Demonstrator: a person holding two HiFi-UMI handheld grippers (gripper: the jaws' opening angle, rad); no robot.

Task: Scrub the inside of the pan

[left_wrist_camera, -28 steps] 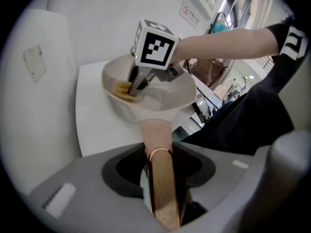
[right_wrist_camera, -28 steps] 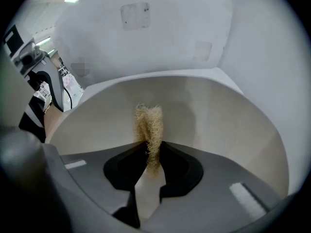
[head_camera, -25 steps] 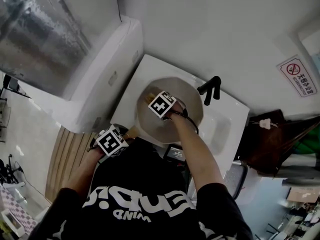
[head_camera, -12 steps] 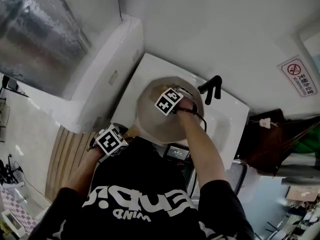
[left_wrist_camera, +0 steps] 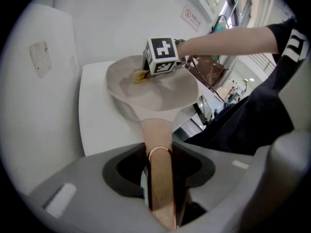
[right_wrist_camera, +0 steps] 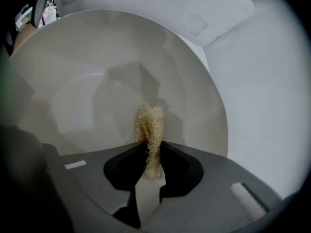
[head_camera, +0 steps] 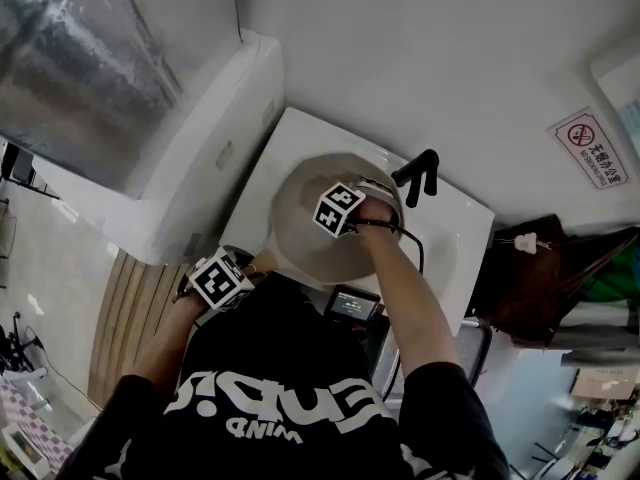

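Bracing pale beige round pan [head_camera: 300, 246] over white sink [head_camera: 268, 158]: left gripper [left_wrist_camera: 160, 152] clamped on its tan handle [left_wrist_camera: 158, 130] to steady it; right gripper [right_wrist_camera: 151, 147] pinches straw-coloured loofah scrubber [right_wrist_camera: 149, 123] against inner wall.

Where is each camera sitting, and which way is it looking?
Head view: on the person's head, looking steeply down at the pan over the white sink; left arm, right arm and black shirt show.
Left gripper view: rides the left tongs, looking along the pan handle they clamp; right arm and shirt show.
Right gripper view: rides the right tongs, looking into the pan at the scrubber they pinch; only its own tongs show.
Shared: head and left gripper views both show the right tongs' marker cube.
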